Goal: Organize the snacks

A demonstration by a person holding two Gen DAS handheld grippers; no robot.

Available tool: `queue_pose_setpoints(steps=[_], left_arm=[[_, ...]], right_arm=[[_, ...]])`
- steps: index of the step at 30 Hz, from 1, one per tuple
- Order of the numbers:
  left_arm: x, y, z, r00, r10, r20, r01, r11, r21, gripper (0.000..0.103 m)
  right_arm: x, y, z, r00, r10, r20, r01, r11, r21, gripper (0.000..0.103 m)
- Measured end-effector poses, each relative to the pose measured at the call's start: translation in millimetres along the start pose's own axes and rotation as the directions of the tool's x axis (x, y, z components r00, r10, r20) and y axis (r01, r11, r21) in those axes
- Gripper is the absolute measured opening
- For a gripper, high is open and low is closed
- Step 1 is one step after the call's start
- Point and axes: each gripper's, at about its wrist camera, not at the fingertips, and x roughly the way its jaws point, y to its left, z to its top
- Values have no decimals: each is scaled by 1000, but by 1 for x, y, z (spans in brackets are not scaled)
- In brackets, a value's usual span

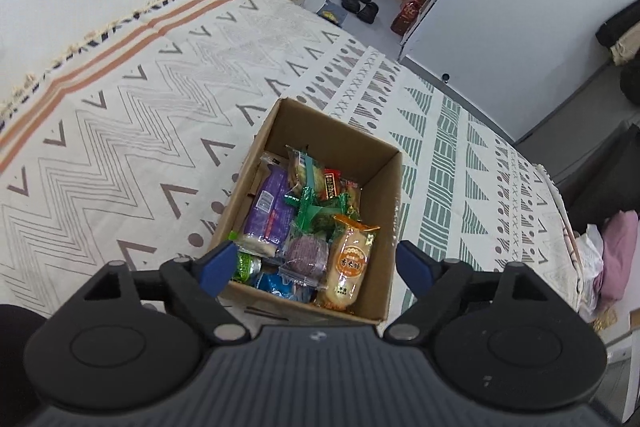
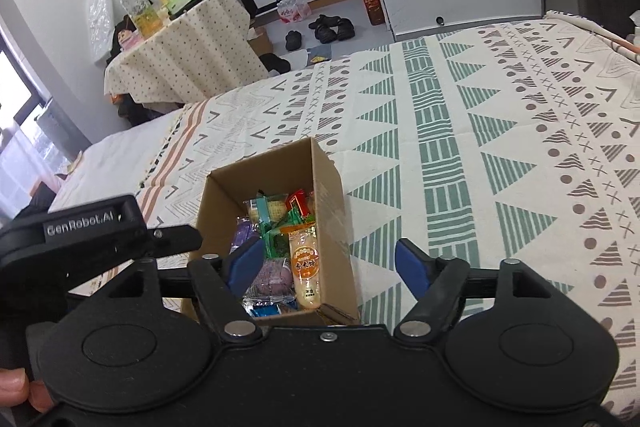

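I see both my left gripper [image 1: 316,267] and right gripper [image 2: 330,265] spread wide, grasping nothing — snacks [image 1: 308,223] sit inside the cardboard box [image 1: 320,123] on the patterned bedspread [image 1: 140,99].

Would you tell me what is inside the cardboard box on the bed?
The cardboard box holds wrapped snacks: an orange rice cracker packet, a purple packet, green wrappers and a blue packet. Whatever lies beneath them, and the box floor, is covered.

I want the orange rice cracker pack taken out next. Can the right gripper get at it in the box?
Probably yes: the orange pack lies on top against the cardboard box wall, uncovered, and the right gripper hangs open above it.
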Motion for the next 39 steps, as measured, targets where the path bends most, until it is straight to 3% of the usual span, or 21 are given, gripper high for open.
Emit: queue_pose_setpoints(steps=[5, 11, 16, 39], left_arm=[[-20, -6, -7, 1000, 25, 13, -26, 998, 49, 91], [-44, -9, -16, 999, 22, 42, -25, 996, 89, 94], [-64, -13, -25, 998, 5, 65, -13, 991, 131, 103], [-138, -16, -62, 987, -65, 145, 21, 958, 286, 103]], right_arm=[[-21, -5, 3, 1000, 1, 24, -2, 1000, 19, 88], [-46, -10, 4, 999, 4, 48, -5, 1000, 20, 98], [-66, -12, 1, 998, 17, 59, -18, 1000, 9, 103], [-144, -16, -22, 992, 7, 127, -2, 999, -39, 103]])
